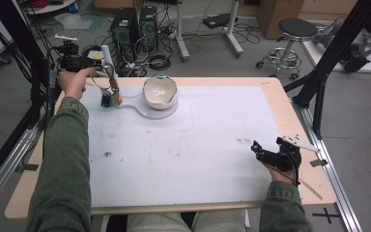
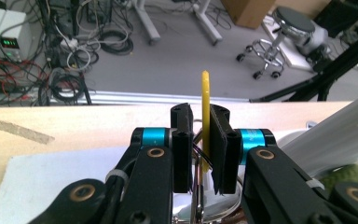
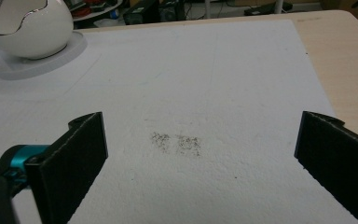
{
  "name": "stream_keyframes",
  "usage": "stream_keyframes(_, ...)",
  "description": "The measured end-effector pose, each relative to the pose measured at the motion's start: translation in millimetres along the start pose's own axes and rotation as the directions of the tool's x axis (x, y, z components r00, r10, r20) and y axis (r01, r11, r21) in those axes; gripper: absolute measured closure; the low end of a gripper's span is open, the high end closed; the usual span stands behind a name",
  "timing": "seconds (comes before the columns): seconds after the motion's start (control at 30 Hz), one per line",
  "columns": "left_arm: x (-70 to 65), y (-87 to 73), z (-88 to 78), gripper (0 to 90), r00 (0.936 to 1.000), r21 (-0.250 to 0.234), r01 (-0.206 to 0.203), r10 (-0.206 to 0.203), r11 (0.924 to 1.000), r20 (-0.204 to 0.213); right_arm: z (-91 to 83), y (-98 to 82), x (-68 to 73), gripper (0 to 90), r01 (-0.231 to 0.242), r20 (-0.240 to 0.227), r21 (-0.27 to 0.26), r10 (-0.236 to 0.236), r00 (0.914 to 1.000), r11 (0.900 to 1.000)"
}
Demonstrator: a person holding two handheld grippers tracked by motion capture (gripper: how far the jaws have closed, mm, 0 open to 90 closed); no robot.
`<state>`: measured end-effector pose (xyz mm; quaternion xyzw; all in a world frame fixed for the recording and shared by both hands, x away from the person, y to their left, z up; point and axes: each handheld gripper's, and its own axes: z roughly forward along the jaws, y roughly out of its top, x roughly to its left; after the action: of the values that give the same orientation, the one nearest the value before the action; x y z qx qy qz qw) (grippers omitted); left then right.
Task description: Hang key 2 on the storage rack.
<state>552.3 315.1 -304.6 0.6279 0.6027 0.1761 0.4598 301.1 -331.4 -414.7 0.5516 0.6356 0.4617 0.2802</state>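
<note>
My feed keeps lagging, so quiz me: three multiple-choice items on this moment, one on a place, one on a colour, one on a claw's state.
1. Where does the white bowl stand on the table?
A. at the far edge, near the left claw
B. beside the right claw
C. at the near edge

2. What colour is the thin stick in the left claw?
A. red
B. yellow
C. blue

3. How are the right claw's jaws?
A. shut on the bowl
B. shut on nothing
C. wide open over the white mat

Answers: 1 A, the bowl sits at the far edge; 2 B, yellow between the pads; 3 C, a wide gap with nothing in it.
</note>
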Motion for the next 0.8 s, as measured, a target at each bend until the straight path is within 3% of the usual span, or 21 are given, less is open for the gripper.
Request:
stream_keyframes(0.2, -2.2, -0.4, 0.1, 78.8, 1.0, 0.025, -0.006, 0.006, 0.9997, -0.005, -0.8, -0.1, -1.0, 1.5, -0.004, 0.001, -0.001, 0.004, 1.0, 1.0)
stream_keyframes(0.33, -2.6, -1.1, -1.3, 72.3, 1.0, 0.049, 0.0, 0.0, 0.9988, 0.002, -0.4, -0.4, -0.8, 1.5, -0.01, -0.009, 0.002, 0.01, 0.9999, 1.0)
stream_keyframes(0.43, -5.0, 0.1, -4.4, 60.3, 0.9998, 0.043, 0.018, -0.019, 0.9989, 0.008, 0.8, -0.4, -0.4, 1.5, -0.013, -0.014, 0.003, 0.013, 0.9998, 1.0)
stream_keyframes(0.53, -4.3, 1.2, -8.4, 47.3, 0.9978, 0.043, 0.064, -0.065, 0.997, 0.011, 1.5, 0.2, -0.4, 1.5, -0.013, -0.018, -0.001, 0.013, 0.9997, 1.0)
stream_keyframes(0.6, -4.3, -0.6, -12.7, 43.9, 0.9971, 0.013, 0.077, -0.077, 0.997, 0.004, 1.4, 0.7, 0.3, 1.5, -0.017, -0.022, -0.002, 0.017, 0.9996, 1.0)
stream_keyframes(0.67, -4.5, -3.9, -18.2, 38.2, 0.9956, -0.025, 0.086, -0.087, 0.996, -0.036, 1.3, 1.2, 0.2, 1.5, -0.016, -0.023, -0.008, 0.015, 0.9996, 1.0)
stream_keyframes(0.8, -2.3, -11.0, -23.9, 23.8, 0.992, -0.01, 0.098, -0.099, 0.9951, -0.079, 2.2, 2.0, 0.8, 1.5, -0.023, -0.025, -0.012, 0.022, 0.9994, 1.0)
